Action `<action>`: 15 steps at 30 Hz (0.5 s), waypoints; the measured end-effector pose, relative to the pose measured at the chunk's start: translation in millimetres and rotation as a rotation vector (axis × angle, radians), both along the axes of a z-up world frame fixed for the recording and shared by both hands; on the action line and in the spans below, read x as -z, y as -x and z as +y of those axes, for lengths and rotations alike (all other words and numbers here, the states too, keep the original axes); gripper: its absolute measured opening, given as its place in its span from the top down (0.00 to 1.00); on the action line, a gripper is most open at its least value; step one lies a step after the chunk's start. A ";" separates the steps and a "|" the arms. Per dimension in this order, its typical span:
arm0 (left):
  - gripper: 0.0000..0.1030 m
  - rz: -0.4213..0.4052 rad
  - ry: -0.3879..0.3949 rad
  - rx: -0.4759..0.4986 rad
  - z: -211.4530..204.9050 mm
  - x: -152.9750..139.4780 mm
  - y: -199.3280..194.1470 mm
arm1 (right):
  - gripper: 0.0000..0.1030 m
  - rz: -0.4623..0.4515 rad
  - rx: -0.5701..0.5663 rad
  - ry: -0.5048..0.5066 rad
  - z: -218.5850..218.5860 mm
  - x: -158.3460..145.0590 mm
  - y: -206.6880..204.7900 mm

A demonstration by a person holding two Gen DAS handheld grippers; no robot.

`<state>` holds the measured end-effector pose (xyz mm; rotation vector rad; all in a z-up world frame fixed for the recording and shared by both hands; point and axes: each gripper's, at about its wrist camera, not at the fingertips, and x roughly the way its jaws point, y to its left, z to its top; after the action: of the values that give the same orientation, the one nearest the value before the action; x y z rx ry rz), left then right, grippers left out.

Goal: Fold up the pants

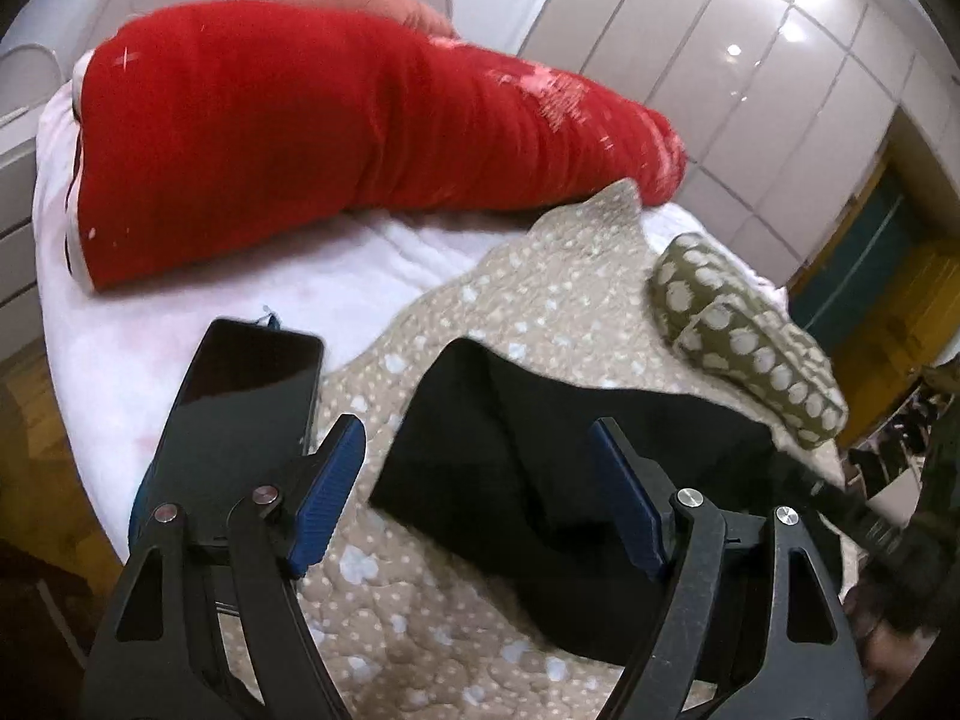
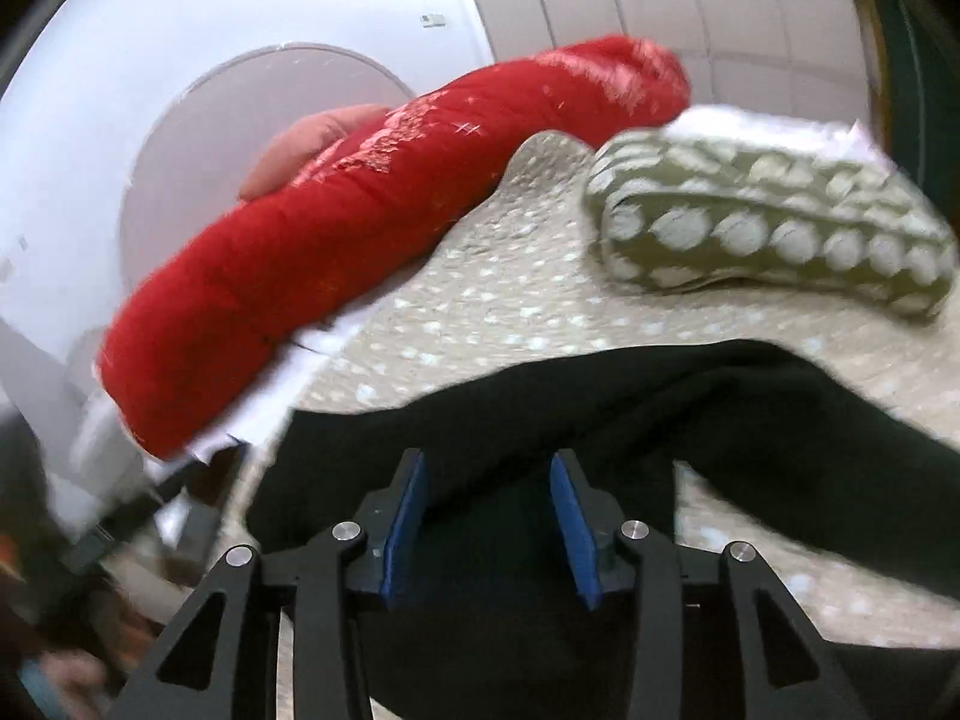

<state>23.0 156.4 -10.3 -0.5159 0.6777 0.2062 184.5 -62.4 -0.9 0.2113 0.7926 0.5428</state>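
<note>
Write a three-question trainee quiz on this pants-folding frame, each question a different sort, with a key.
1. True or false: the left hand-held gripper is shut on the black pants.
2. Which thing lies on the bed to the left of the pants in the left wrist view? A) phone B) book C) cup
3. Fill in: the long bolster behind the pants is coloured ____.

Key
1. False: its jaws stand apart over the pants. The right hand-held gripper is open too.
2. A
3. Red
</note>
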 end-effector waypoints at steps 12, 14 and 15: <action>0.25 0.042 0.036 -0.048 21.4 18.9 -6.6 | 0.82 0.264 0.039 -0.188 32.0 68.2 -40.6; 0.25 0.028 0.029 -0.061 23.9 14.5 -2.6 | 0.96 0.204 0.022 -0.222 33.8 59.7 -36.4; 0.25 0.017 0.026 -0.077 26.4 11.1 0.7 | 0.96 0.157 0.009 -0.195 37.2 50.4 -28.7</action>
<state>22.3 182.8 -21.4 -0.5661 0.6784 0.2750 213.2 -25.2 -51.3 0.4412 0.8904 0.6004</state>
